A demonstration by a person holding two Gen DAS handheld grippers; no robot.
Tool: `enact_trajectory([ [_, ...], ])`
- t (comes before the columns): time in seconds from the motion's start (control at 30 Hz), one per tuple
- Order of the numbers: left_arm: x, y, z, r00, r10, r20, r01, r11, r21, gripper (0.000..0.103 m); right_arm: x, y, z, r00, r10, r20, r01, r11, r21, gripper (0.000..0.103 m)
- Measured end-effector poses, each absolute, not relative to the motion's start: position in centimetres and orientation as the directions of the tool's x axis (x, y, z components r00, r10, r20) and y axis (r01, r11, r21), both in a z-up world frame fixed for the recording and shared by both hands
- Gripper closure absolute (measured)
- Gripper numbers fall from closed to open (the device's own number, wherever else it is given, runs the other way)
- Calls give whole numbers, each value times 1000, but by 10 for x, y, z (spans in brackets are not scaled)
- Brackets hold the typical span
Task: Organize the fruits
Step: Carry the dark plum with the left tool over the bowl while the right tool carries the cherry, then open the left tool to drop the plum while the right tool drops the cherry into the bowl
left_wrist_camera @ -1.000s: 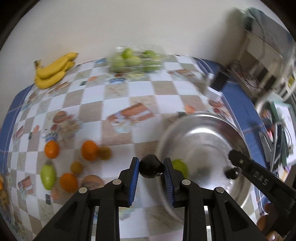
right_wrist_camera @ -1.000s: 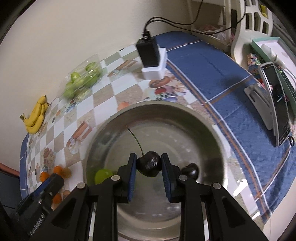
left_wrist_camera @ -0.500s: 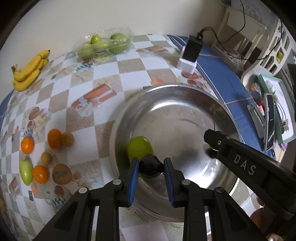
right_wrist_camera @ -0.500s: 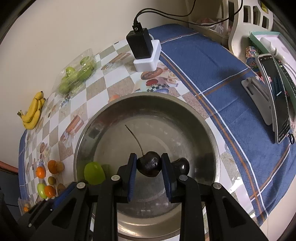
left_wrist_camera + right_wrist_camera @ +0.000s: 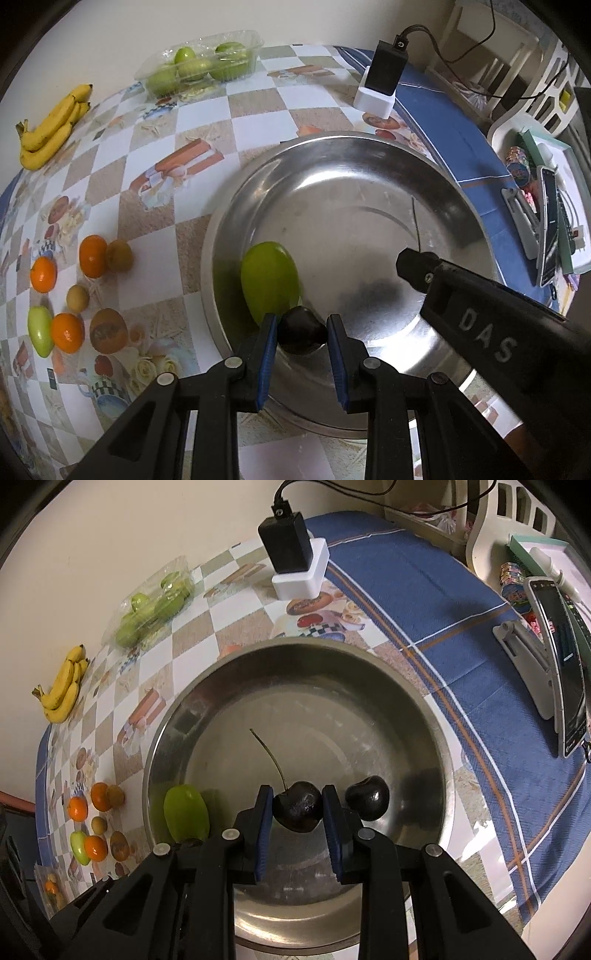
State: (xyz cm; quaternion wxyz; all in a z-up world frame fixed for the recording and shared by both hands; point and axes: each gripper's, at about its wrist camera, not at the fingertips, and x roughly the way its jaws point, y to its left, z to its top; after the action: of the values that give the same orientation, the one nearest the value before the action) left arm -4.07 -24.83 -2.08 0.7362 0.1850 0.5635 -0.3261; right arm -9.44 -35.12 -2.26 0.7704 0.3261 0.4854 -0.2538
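A large steel bowl (image 5: 369, 147) (image 5: 436, 738) sits on the checkered tablecloth. A green fruit (image 5: 269, 280) (image 5: 185, 812) lies in its left part. My left gripper (image 5: 301, 336) is shut on a dark cherry (image 5: 301, 336) just above the bowl floor beside the green fruit. My right gripper (image 5: 297, 806) is shut on a dark cherry with a long stem (image 5: 297, 806), over the bowl. Another dark cherry (image 5: 367, 797) lies in the bowl just right of it. The right gripper's body (image 5: 480, 302) shows in the left wrist view.
Oranges (image 5: 92, 256), small brown fruits (image 5: 119, 254) and a green fruit (image 5: 38, 330) lie left of the bowl. Bananas (image 5: 51, 127) and a clear tray of green fruit (image 5: 201, 68) are by the wall. A black charger on a white block (image 5: 382, 79) stands behind the bowl. A phone stand (image 5: 554, 657) is at right.
My left gripper has carried its cherry from the table left of the bowl to inside the bowl, down beside the green fruit. My right gripper has stayed over the bowl, moving slightly.
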Motion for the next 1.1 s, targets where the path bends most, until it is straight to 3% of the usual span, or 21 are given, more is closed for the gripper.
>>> enact_trajectory([
  [0.53,-40,-250,-21,138,-271,-952,685,721,-106,71,-94,-351,-27,388,-56,-920,710,655,259,74],
  [0.67,-40,-250,-21,135,-274,-952,684,721,-110,56,-94,-352,-28,386,-48,-921,712,650,265,65],
  [1.1,-33,-241,-2,169,-316,-934,670,732,-127,55,-102,-350,6,454,-102,-885,699,657,283,65],
])
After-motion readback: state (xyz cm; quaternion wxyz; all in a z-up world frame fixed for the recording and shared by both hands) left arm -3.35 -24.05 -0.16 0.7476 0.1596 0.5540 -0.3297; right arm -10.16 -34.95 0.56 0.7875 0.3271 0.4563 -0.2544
